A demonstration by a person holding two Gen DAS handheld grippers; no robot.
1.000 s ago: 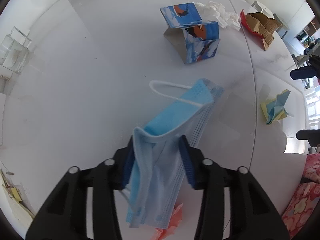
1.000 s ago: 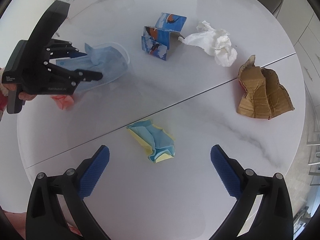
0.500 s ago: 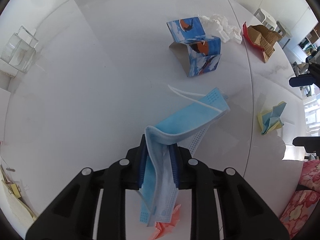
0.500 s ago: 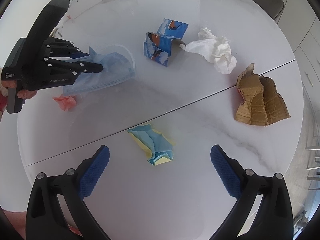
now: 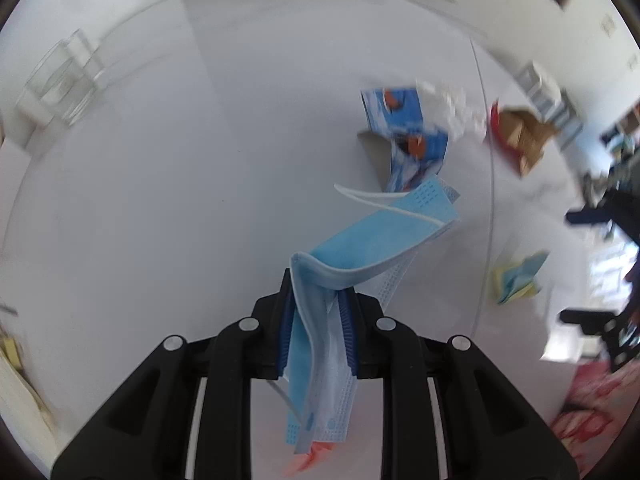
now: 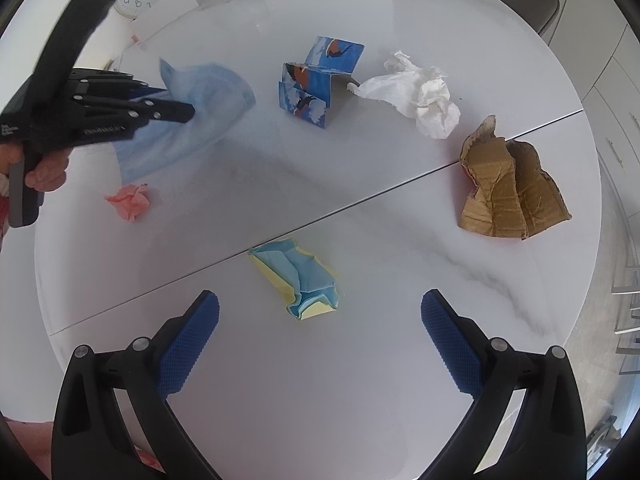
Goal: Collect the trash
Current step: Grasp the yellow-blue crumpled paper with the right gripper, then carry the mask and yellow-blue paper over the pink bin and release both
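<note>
Left wrist view: the left gripper [image 5: 318,320] has its fingers pinching a blue surgical mask [image 5: 372,248] about mid-length, so one half droops below the fingers and the other trails forward and up, an ear loop [image 5: 360,196] dangling free. The grip on the folded middle looks chosen to bunch the limp fabric so nothing slips out. The mask hangs clear of the white bench [image 5: 180,180]. Beyond it, blurred, lie a blue printed carton [image 5: 404,136], a white crumpled tissue [image 5: 448,104] and a torn piece of cardboard [image 5: 524,140]; a yellow and blue paper wad [image 5: 518,280] sits to the right, and a pink scrap [image 5: 308,458] shows under the mask's lower end.

Right wrist view: the right gripper [image 6: 320,316] hovers above the bench [image 6: 400,360] with its fingers spread wide and nothing between them, lined up just short of the yellow and blue paper wad [image 6: 300,280], probably its next pick. The left gripper [image 6: 168,110] appears at the far left, carrying the mask [image 6: 192,116] above the pink crumpled paper [image 6: 130,202]. The carton [image 6: 316,84], tissue [image 6: 416,92] and cardboard [image 6: 508,192] lie well apart, all uncollected. No bin is visible in either view, so the destination cannot be told
</note>
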